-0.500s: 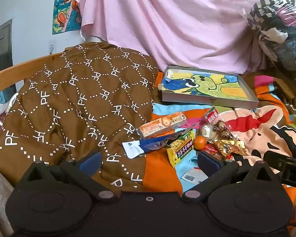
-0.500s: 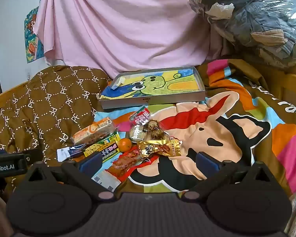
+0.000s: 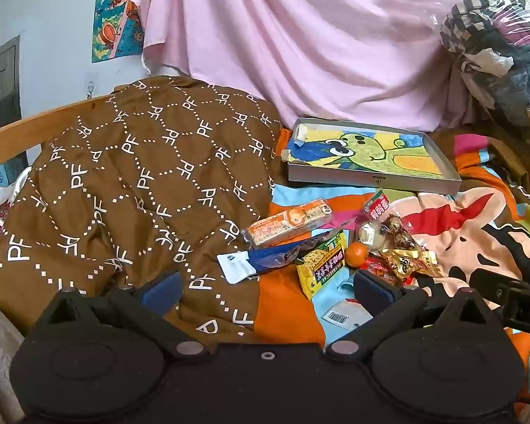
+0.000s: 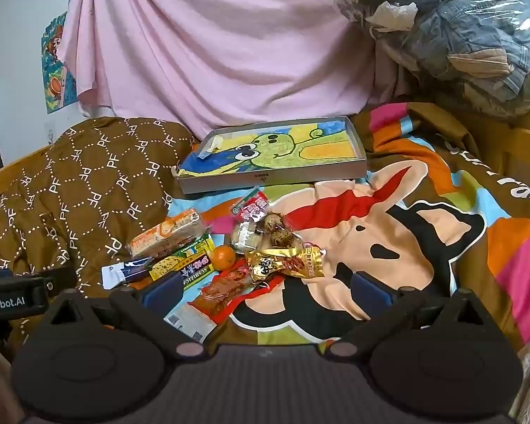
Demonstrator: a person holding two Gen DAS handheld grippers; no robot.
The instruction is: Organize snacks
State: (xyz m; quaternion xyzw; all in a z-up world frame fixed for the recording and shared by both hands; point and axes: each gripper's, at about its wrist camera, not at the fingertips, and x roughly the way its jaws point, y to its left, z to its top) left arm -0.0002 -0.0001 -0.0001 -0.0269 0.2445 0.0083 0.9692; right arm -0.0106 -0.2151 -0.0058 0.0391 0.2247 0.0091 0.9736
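Note:
A heap of snacks lies on the cartoon bedsheet: an orange cracker pack (image 3: 288,224) (image 4: 168,235), a yellow-green packet (image 3: 321,265) (image 4: 182,265), a blue-white sachet (image 3: 261,263), a small mandarin (image 3: 357,254) (image 4: 222,257), a gold wrapper (image 4: 286,263), a red wrapper (image 4: 226,288) and bagged quail eggs (image 4: 277,229). Behind them stands a shallow grey tray (image 3: 371,178) (image 4: 272,180) with a green cartoon inside. My left gripper (image 3: 268,288) is open and empty, just short of the heap. My right gripper (image 4: 266,286) is open and empty over the red wrapper.
A brown PF-patterned quilt (image 3: 134,183) is bunched at the left. A pink sheet (image 4: 212,53) hangs behind. Bagged clothes (image 4: 459,31) pile at the back right. A wooden bed rail (image 3: 35,130) runs along the left.
Both views have shifted only slightly; the snacks and tray lie as before and both grippers stay open.

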